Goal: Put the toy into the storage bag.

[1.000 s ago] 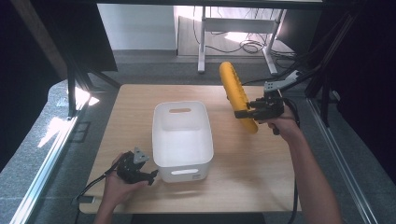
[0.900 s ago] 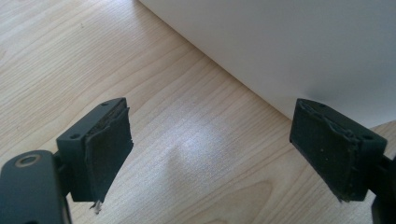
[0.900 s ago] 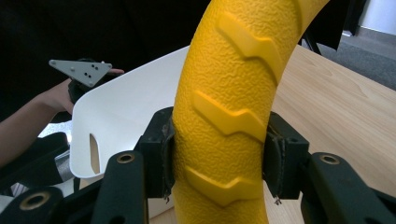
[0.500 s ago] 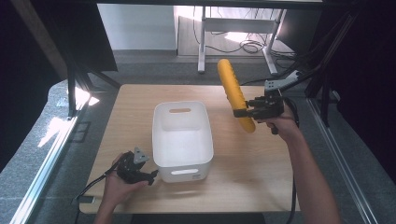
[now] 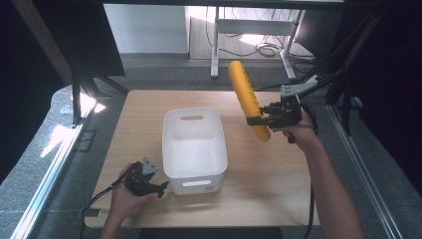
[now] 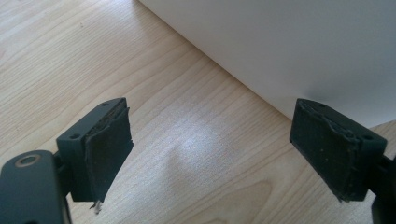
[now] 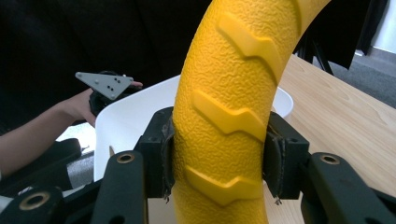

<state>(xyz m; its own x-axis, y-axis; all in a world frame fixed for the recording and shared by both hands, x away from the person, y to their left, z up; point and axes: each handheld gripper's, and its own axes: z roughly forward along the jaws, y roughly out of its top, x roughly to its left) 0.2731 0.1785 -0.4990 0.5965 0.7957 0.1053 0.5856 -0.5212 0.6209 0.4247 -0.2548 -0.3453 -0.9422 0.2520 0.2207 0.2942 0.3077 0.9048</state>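
Note:
A long yellow ridged foam roller [image 5: 247, 102] hangs in the air right of the white plastic bin [image 5: 194, 144], its top tilted toward the far side. My right gripper [image 5: 259, 119] is shut on the roller's lower part; the right gripper view shows both pads pressed into the yellow roller [image 7: 233, 102] with the white bin [image 7: 121, 121] behind it. My left gripper [image 5: 161, 186] rests on the table at the bin's near-left corner. Its jaws stand open in the left gripper view [image 6: 210, 158], with bare wood between them and the bin's wall [image 6: 299, 46] just ahead.
The wooden table [image 5: 278, 189] has free room right of and in front of the bin. Dark frame posts stand at both sides, and a desk frame [image 5: 214, 40] with cables lies beyond the far edge.
The right gripper has carried the roller slightly left toward the bin and a little higher. The left gripper has stayed put.

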